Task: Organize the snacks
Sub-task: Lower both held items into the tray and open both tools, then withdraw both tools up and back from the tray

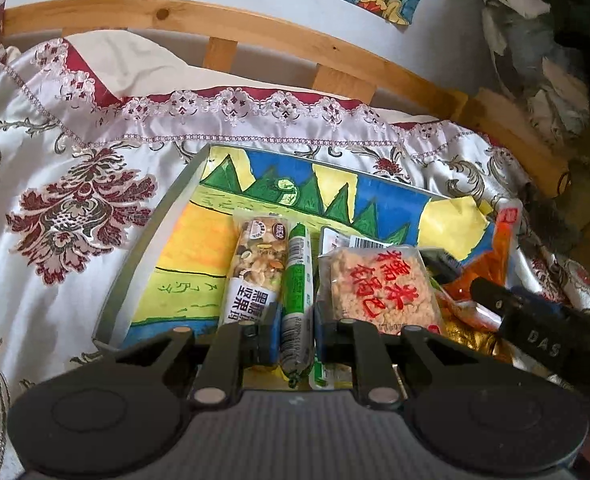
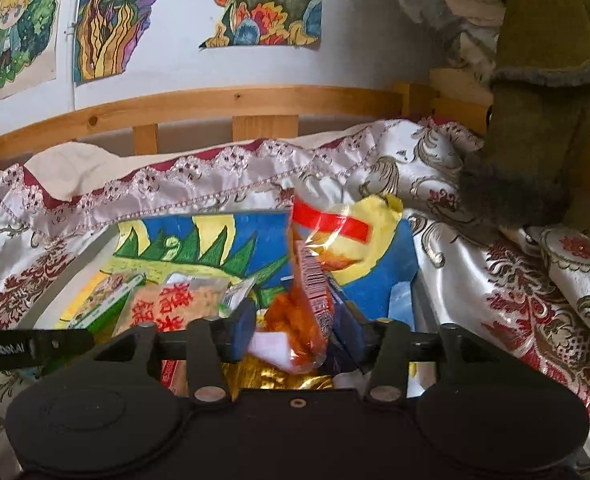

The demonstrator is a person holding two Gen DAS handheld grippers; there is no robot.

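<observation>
A grey tray (image 1: 151,236) lined with a colourful drawing lies on the bed. In it lie a nut bar (image 1: 255,264), a green sausage stick (image 1: 297,280) and a rice cake pack with red characters (image 1: 379,288). My left gripper (image 1: 295,332) is shut on the green sausage stick near its lower end. My right gripper (image 2: 295,324) stands around an orange snack bag (image 2: 309,300) with a red stripe, held upright over the tray's right part; its blue pads (image 2: 243,328) press the bag. The right gripper's arm shows at the right of the left wrist view (image 1: 535,320).
A patterned satin bedspread (image 1: 55,184) surrounds the tray. A wooden bed rail (image 1: 215,20) and a wall with drawings (image 2: 107,20) are behind. Gold wrappers (image 2: 279,376) lie under the right gripper. A curtain (image 2: 543,100) hangs at the right.
</observation>
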